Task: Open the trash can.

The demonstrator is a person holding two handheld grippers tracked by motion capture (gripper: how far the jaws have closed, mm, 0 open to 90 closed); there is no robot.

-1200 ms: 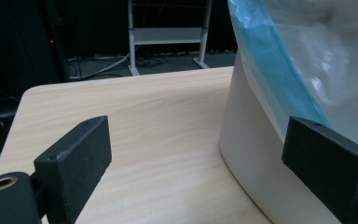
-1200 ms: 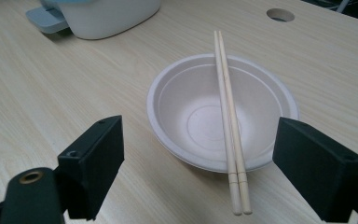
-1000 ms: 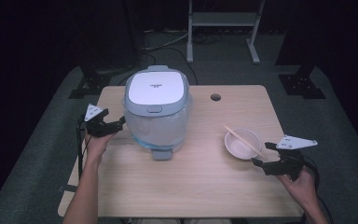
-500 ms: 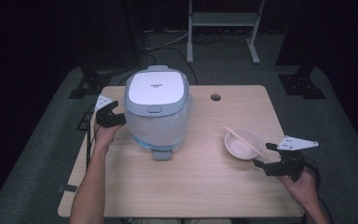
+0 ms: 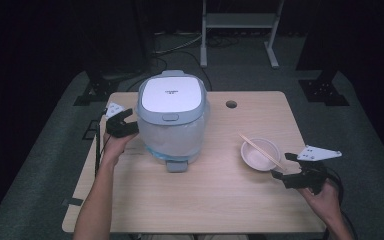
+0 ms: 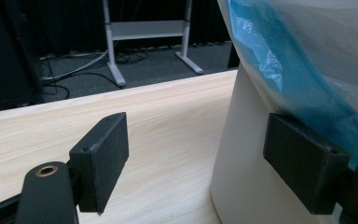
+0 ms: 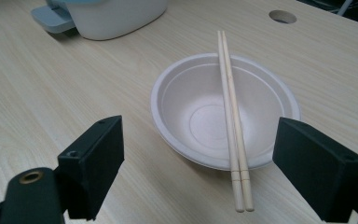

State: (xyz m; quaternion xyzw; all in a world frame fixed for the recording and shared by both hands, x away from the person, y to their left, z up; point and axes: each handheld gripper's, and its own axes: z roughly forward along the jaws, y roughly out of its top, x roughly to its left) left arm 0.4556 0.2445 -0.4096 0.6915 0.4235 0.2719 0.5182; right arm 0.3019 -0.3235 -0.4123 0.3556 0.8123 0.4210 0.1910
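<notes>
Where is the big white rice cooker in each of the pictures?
High view: the rice cooker stands at the table's left-middle.
Left gripper view: its white wall and blue plastic wrap rise on the right.
Right gripper view: its base sits at the top left, beyond the bowl.
Shared landmark: the light wooden table.

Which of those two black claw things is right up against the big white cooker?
The left gripper: it sits at the rice cooker's side, one jaw against its wall. The right gripper is open by the bowl with chopsticks.
</notes>
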